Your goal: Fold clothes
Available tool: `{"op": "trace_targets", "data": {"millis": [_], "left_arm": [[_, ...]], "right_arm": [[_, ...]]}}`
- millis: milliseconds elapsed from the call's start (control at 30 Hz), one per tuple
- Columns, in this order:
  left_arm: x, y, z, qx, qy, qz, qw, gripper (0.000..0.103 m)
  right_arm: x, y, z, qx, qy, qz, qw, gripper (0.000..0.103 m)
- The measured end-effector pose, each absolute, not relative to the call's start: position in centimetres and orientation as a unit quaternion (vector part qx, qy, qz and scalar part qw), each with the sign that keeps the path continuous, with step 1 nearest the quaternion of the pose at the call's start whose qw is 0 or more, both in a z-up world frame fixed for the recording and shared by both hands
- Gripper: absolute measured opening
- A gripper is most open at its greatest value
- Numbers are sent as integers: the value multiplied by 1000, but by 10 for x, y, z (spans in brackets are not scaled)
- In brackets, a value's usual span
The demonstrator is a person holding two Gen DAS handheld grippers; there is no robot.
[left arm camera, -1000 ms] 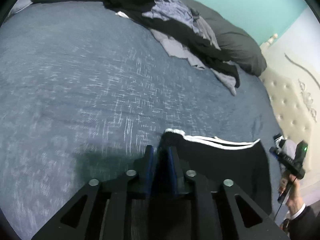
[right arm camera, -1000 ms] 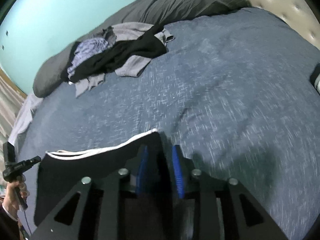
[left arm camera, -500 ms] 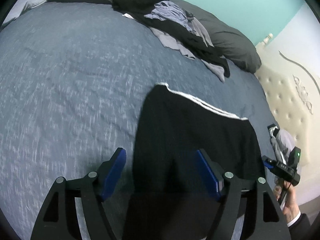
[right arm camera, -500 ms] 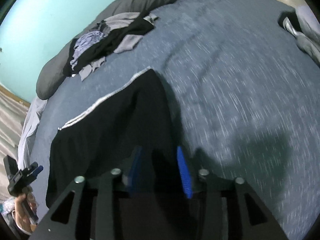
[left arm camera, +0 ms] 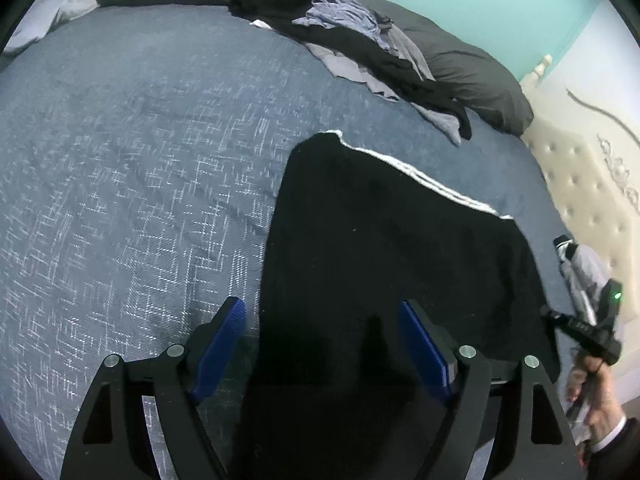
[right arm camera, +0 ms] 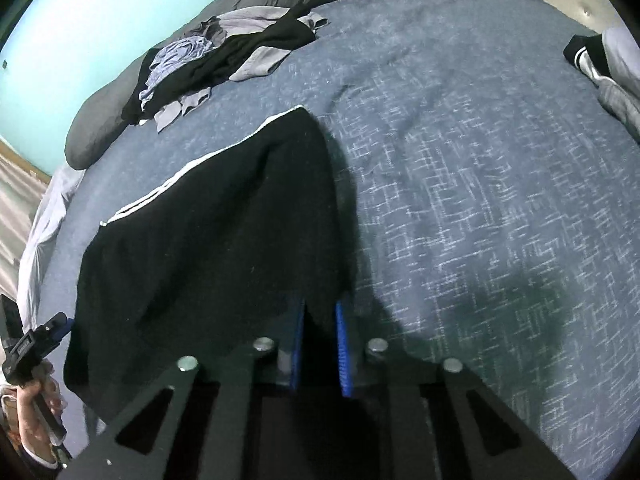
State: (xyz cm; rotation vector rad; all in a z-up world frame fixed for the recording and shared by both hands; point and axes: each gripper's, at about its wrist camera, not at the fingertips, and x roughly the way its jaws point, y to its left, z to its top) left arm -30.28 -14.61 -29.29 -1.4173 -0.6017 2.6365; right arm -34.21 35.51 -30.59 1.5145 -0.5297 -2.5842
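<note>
Garment [left arm camera: 392, 248] flat on bed [left arm camera: 140, 160], fold step underway.
Left gripper [left arm camera: 322, 344] fingers spread, holding nothing; right gripper [right arm camera: 320, 344] pinching near hem. Next: regrip left edge.

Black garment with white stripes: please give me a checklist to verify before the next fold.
1. Left gripper open and free of cloth: ok.
2. Right gripper shut on the black garment: ok.
3. Garment lies flat on the bed cover: cannot tell; near the right gripper it looks raised.
4. Striped edge visible: ok.
5. Clothes pile apart from the garment: ok.
</note>
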Motion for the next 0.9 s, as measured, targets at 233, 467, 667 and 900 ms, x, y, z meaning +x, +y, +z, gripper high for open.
{"op": "trace_targets", "data": {"millis": [233,467,667,900], "left_arm": [[-302,-145,-311,-470,-193,861,32,82],[-300,-143,-319,-473,-182,862,27,83],[-300,-144,-316,-472,-185,862,28,83],[-300,-143,-312,-470,-179,864,26,83]], "right_arm": [[-334,367,-298,481,-177,-858,29,8],[-332,368,-288,475,-191,-859,17,8],[-329,370,-279,470,-203,-859,7,12],[-333,338,-274,473,-198,-857,48,12]]}}
